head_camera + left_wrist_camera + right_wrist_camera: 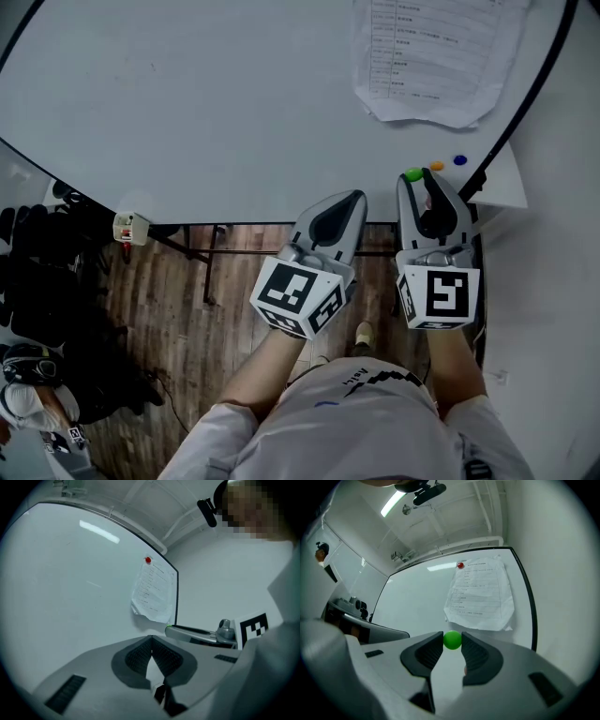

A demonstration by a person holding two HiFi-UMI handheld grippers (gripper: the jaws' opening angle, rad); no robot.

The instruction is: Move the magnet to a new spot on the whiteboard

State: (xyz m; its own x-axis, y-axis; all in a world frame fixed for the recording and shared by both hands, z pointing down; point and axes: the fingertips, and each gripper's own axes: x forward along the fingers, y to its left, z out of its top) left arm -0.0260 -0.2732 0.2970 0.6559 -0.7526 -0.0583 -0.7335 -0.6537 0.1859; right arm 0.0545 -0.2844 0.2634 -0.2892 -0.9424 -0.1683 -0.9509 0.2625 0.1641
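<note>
The right gripper point(452, 638) pinches a small, round, bright green magnet point(452, 640) between its jaw tips, by the whiteboard's point(234, 94) lower right corner (orange magnet point(437, 166) and blue magnet point(459, 160) just beside). The left gripper point(150, 638) is closed on nothing. Bare board spreads leftward, and the head view cuts off the top of the paper sheet point(436, 56).

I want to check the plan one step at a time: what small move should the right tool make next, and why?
Probably pull the green magnet slightly away from the whiteboard. The right tool has its jaws touching the magnet on both sides, so the grip looks made. The magnet seems to sit against the board just below the paper sheet, and there is bare board to its left to carry it to.
</note>
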